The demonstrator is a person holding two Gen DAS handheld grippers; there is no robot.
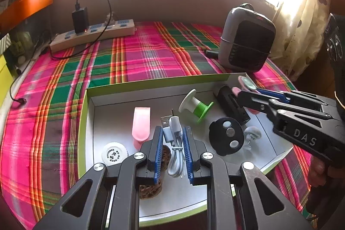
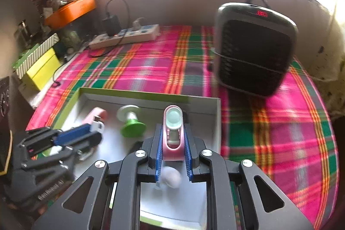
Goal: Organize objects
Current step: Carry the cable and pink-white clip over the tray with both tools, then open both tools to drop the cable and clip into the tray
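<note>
A shallow box with a green rim lies on the plaid cloth. My left gripper hangs over its floor, shut on a coiled white USB cable. My right gripper is over the box's far right corner, shut on a pink gadget with a round mint top. Inside the box lie a pink clip, a white round cap, a green and white spool, a black block, a black three-button disc and a small grey pin.
A grey and black heater stands behind the box at the right. A power strip with a black charger lies at the back left. Yellow and striped boxes sit at the table's left edge. A brown woven thing lies under my left gripper.
</note>
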